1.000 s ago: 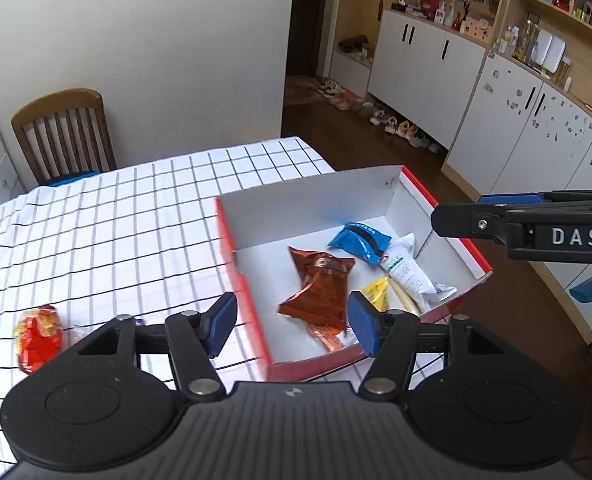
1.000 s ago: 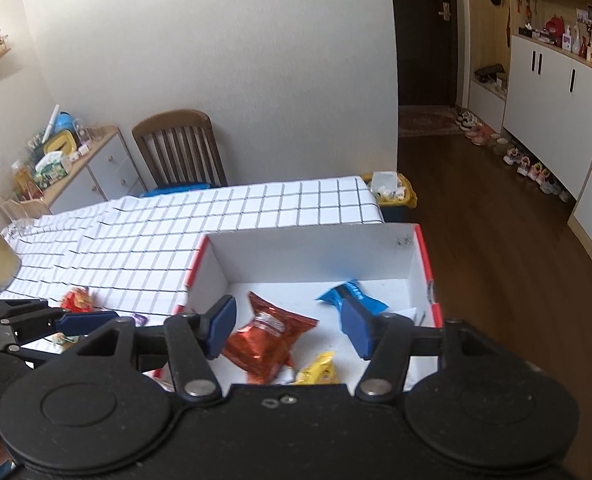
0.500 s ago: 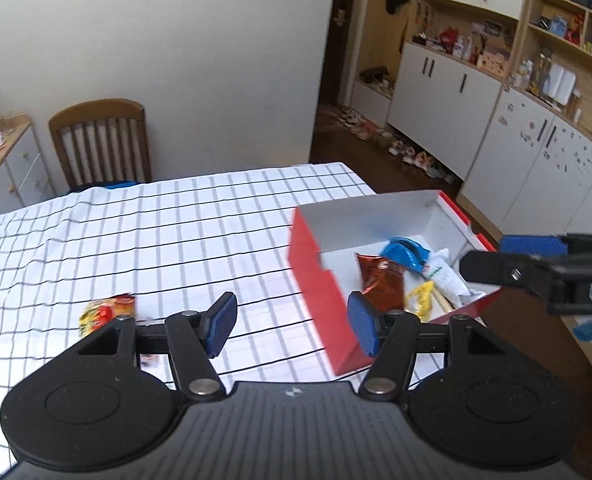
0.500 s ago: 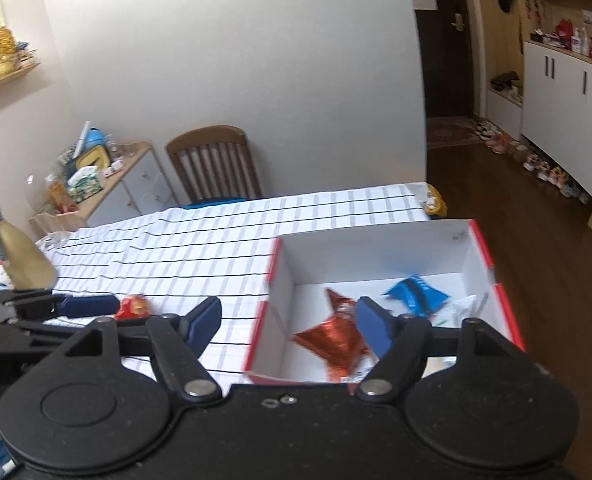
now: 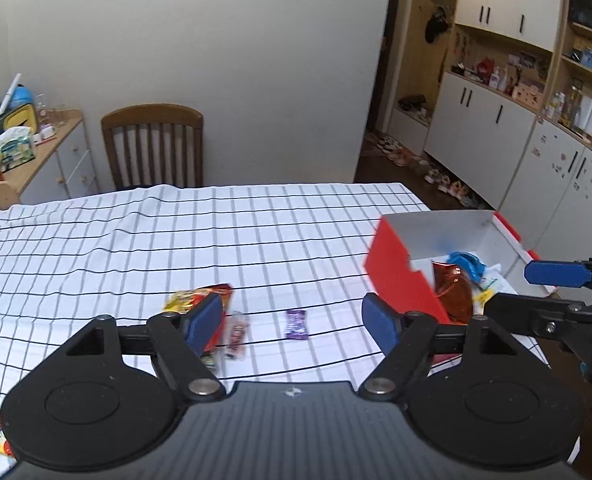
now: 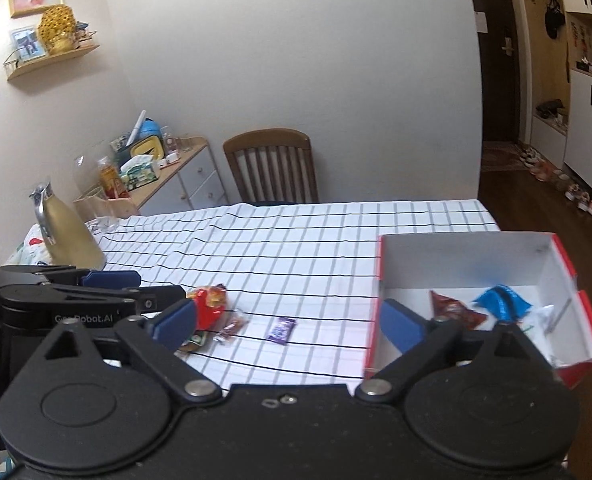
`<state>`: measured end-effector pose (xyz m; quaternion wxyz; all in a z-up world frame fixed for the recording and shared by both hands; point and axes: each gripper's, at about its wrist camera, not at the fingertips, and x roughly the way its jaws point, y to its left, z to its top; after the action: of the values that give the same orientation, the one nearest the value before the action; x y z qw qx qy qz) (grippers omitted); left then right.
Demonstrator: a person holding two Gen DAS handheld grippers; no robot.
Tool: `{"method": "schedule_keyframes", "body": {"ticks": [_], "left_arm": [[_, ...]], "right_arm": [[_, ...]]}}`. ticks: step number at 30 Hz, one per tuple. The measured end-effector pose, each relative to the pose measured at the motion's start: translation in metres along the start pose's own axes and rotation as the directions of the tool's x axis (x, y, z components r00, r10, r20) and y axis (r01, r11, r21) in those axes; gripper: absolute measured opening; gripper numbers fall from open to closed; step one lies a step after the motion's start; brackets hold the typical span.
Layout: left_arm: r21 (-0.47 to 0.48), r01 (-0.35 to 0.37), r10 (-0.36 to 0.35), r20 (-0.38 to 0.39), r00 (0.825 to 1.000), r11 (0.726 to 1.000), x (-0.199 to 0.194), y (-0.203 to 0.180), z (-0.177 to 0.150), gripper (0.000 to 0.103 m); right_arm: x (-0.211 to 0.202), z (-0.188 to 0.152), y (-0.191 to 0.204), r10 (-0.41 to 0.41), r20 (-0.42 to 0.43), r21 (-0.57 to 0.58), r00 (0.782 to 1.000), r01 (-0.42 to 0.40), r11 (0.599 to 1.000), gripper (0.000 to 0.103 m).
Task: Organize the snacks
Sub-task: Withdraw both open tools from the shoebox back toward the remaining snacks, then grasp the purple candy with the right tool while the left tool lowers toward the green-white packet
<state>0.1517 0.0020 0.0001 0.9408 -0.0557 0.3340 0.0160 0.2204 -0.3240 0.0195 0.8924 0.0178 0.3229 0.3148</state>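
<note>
Just ahead, purple candy (image 5: 296,324) between left gripper (image 5: 294,322) fingers, untouched.

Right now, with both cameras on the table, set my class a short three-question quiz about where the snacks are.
1. True or false: the purple candy lies inside the red box.
2. Which is in the box: A) the blue packet, B) the purple candy, C) the red-and-yellow bag?
3. Fill in: behind the table stands a wooden ____.

Key:
1. False; it lies on the checked cloth, left of the box.
2. A.
3. Chair.
</note>
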Motion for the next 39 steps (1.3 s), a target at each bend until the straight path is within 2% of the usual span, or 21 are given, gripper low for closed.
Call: {"method": "schedule_keyframes", "body": {"ticks": [3,5,12,22,39], "left_arm": [[-0.015,-0.01,0.01,0.005,1.0,1.0,-0.001,0.017,-0.007,0.077],[-0.029,-0.007,0.007,0.015,1.0,1.0,0.0,0.029,-0.013,0.086],[-0.076,-0.054,0.053,-0.013,0.999,0.996,0.01,0.071,-0.033,0.086],[-0.066,-0.082,0.076,-0.09,0.993,0.994,0.038,0.111,-0.059,0.086],[0.041,-0.035,0.043,-0.193,0.98,0.999,0.102,0.118,-0.08,0.086]], "right_arm": [[0.008,-0.003,0.013,0.01,-0.007,-0.007,1.0,-0.01,1.0,0.103],[0.013,-0.004,0.021,0.012,-0.007,-0.015,1.0,-0.012,1.0,0.103],[0.034,-0.012,0.041,0.001,-0.043,-0.038,0.999,-0.003,0.999,0.103],[0.074,-0.02,0.052,-0.059,-0.108,-0.049,0.992,0.054,0.997,0.103],[0.152,-0.031,0.045,-0.134,-0.217,-0.056,0.967,0.124,0.991,0.103]]}}
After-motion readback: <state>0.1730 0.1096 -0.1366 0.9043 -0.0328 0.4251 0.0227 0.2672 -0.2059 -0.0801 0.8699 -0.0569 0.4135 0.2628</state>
